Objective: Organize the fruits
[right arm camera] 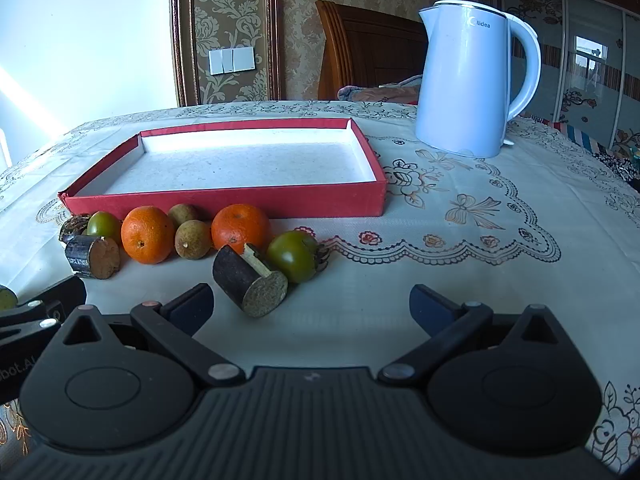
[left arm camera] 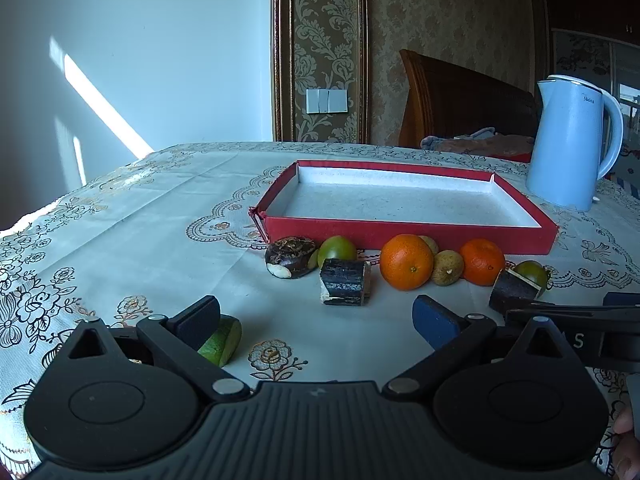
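Your left gripper has its jaws wide apart with nothing between them, and your right gripper is the same, wide and empty, both low over the table. The tablecloth is white with printed flowers and covers all the table. On it the white kettle stands to the right of the red box, well apart from the fruits. The box is shallow, with a white bottom, and no fruit is inside. In front of its near wall the fruits lie in a row: two oranges, two green tomatoes, two small brown fruits between the oranges, and dark cut pieces nearer to you. A green cut piece lies just beside your left finger.
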A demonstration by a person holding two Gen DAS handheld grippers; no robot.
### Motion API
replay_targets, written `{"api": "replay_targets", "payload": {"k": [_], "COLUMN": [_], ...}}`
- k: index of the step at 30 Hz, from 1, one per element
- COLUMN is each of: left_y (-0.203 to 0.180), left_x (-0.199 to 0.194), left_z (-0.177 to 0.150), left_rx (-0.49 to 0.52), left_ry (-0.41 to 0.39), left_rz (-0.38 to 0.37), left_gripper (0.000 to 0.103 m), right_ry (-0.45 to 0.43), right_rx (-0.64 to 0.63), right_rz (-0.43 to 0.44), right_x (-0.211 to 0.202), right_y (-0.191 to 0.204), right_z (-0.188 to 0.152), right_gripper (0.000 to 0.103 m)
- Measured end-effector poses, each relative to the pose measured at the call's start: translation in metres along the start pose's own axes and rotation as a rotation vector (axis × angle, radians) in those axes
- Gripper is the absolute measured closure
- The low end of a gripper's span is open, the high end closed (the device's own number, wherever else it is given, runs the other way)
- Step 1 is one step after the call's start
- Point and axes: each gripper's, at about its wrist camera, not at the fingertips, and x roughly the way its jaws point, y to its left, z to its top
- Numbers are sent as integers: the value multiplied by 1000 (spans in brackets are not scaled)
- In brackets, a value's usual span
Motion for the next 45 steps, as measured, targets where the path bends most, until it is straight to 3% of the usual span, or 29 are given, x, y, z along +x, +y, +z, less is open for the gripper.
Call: {"api": "replay_targets", "payload": {"k": [35, 38, 45], "left_y": [5, 13, 36], "left_x": [-1, -5, -34], "left_z": [-1, -1, -12], "left_rx": [-28, -51, 97], "left_ry": [-5, -8, -104], "left_rz": [-19, -62, -44], "left_gripper": [0, 0, 0], "right_ry": [-7, -8, -7], "right_rx": [1, 5, 11], "right_rz": [10, 16, 28], "right_x": [-1, -1, -1], "right_y": [3, 2, -1], "right_z": [1, 0, 0], "right_gripper": [0, 0, 0]}}
